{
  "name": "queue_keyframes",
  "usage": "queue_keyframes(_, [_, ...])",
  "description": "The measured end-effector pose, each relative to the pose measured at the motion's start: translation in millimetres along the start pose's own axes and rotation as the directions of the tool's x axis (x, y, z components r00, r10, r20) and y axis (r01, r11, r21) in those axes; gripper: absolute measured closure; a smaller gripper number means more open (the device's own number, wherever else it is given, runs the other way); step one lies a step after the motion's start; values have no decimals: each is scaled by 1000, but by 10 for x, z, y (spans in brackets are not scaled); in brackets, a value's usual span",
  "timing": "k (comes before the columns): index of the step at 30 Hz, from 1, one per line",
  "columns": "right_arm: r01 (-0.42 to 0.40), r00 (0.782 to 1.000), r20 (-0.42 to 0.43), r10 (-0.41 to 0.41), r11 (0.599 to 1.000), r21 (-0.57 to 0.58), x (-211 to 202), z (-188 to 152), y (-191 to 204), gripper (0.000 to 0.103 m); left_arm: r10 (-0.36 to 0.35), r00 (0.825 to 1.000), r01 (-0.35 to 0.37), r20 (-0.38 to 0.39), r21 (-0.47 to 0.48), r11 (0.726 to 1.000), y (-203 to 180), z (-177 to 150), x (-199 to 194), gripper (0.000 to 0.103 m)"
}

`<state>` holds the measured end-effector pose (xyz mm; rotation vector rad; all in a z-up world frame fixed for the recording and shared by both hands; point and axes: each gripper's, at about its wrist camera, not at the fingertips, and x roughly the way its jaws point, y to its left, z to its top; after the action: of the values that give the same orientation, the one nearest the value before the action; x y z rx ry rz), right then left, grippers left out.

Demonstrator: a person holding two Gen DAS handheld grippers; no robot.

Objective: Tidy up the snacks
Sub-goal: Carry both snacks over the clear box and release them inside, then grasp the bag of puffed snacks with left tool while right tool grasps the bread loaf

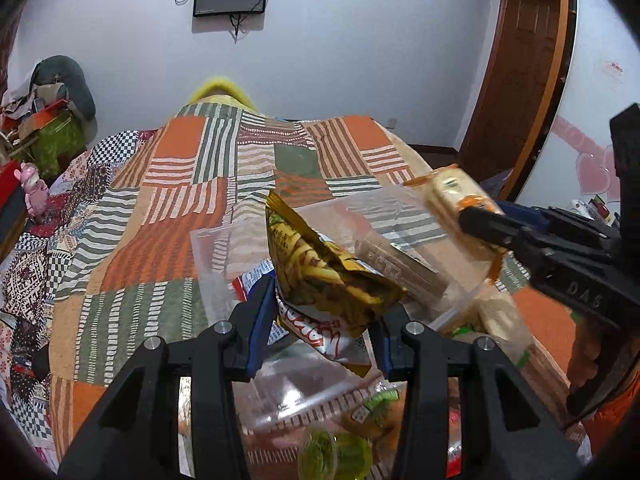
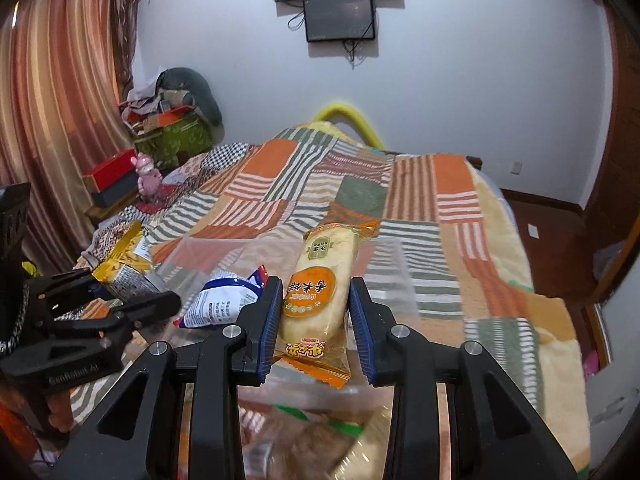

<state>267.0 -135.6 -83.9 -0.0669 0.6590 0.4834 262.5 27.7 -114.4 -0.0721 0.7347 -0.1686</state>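
Note:
In the left wrist view my left gripper [image 1: 324, 320] is shut on a yellow snack bag [image 1: 320, 268] printed with fries, which stands up between the blue pads. My right gripper [image 1: 472, 218] comes in from the right, shut on a pale cake in an orange wrapper [image 1: 448, 194] held above a clear plastic box [image 1: 384, 208]. The right wrist view shows the right gripper [image 2: 316, 308] clamping that cake [image 2: 320, 288] upright. At its left, the left gripper [image 2: 132, 288] holds the yellow bag [image 2: 124, 260]. A blue-and-white packet [image 2: 224, 300] lies between them.
A brown biscuit packet [image 1: 400, 270] lies in the clear box. Green jelly cups [image 1: 336, 454] and other snacks sit in a clear box below the grippers. Everything rests on a patchwork bedspread [image 1: 160, 208]. A clutter pile [image 2: 172, 120] and pink toy [image 2: 146, 176] stand left; a wooden door [image 1: 520, 60] is right.

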Motion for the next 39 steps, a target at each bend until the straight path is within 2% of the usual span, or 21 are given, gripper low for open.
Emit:
queue_keyframes(5, [-24, 999, -48, 23, 1000, -6, 190, -18, 48, 72, 6, 1000, -5, -30, 6, 1000, -17, -4, 154, 60])
queue_keyframes(8, [-33, 998, -46, 32, 999, -17, 175, -51, 84, 72, 21, 999, -20, -24, 30, 999, -33, -1, 166, 58])
queue_keyframes(11, [-36, 998, -53, 35, 999, -22, 166, -55, 98, 71, 33, 999, -32, -13, 46, 998, -51, -1, 141, 45])
queue_keyframes(12, [-36, 998, -54, 35, 999, -21, 155, -57, 99, 71, 36, 999, -35, -9, 49, 998, -53, -1, 124, 44])
queue_keyframes(14, [-36, 998, -53, 34, 999, -24, 131, -50, 103, 70, 34, 999, -34, 2, 51, 998, -42, -4, 54, 44])
queue_keyframes(19, [-25, 999, -38, 24, 1000, -16, 33, -29, 46, 60, 26, 999, -27, 22, 21, 999, 85, -4, -165, 41])
queue_keyframes(25, [-10, 1000, -16, 10, 1000, 9, -176, -47, -72, 59, 80, 996, -80, 36, -6, 997, 387, -56, -438, 37])
queue_keyframes(32, [39, 999, -18, -38, 999, 21, -370, -177, -208, 59, 131, 990, -134, -48, -62, 989, 774, -339, -445, 37])
queue_keyframes(39, [82, 994, -74, -78, 995, 60, -457, -434, -407, 57, 145, 981, -157, -131, -87, 984, 943, -651, -286, 37])
